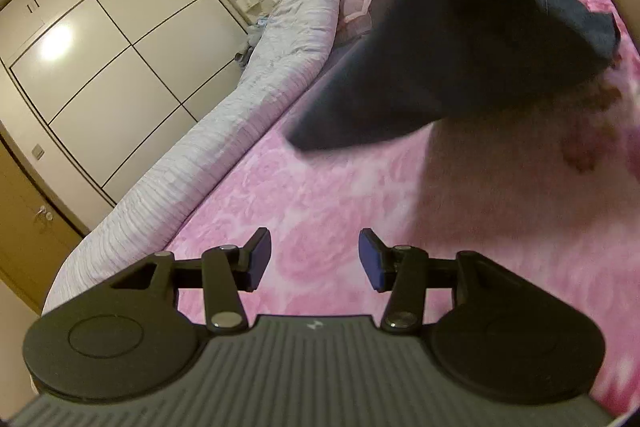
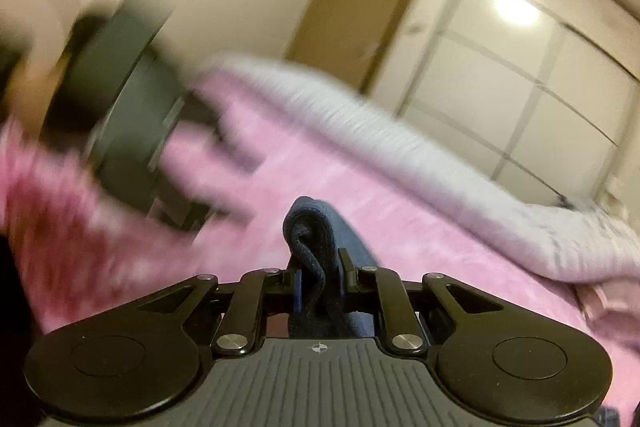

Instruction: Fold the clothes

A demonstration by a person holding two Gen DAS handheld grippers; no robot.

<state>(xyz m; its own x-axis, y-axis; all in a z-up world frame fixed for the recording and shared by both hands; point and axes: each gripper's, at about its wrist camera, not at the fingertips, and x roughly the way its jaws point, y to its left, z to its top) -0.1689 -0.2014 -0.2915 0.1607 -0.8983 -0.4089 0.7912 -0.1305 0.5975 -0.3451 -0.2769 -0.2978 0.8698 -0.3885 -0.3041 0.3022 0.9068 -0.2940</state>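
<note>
1. Two grippers work over a bed spread with a pink floral cover; a pale ribbed quilt lies bunched along the bed's far edge, with a white wardrobe beyond it.
2. Left gripper: its fingers stand apart with nothing between them — only bare pink cover beneath.
3. Right gripper: its fingers are clamped on a bunched fold of the dark navy garment, lifted clear of the bed.
4. From the left camera the garment hangs as a dark panel above the bed's middle, blurred.
5. To do this step well, I judge the free hand should catch the hanging cloth's opposite corner — then both draw it taut before laying it flat.
6. Risk: a bunched pinch may trap extra layers.
</note>
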